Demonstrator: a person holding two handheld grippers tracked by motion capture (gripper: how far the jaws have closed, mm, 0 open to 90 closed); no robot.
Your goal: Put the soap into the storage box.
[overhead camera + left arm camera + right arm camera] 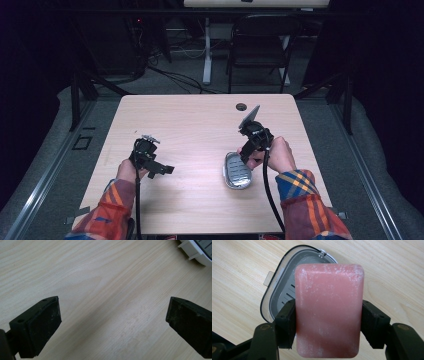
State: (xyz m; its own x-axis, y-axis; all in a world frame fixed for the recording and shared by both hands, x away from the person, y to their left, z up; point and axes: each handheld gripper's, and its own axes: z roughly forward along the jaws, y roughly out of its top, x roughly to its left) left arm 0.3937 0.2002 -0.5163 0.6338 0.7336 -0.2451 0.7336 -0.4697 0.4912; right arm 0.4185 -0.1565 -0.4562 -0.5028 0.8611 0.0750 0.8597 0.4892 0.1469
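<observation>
- You held a pink bar of soap in your right tool, its jaws pressed against the bar's two long sides, poised over a grey-and-white soap dish on the wooden counter.
- Judging by that pose, the step in hand was placing the bar; the next move called for lowering it squarely onto the slotted tray before letting go.
- Your left tool stood wide apart and empty above bare counter, the dish's corner just in its view.

Table evenly lit from above — surroundings dark, close views slightly soft.
</observation>
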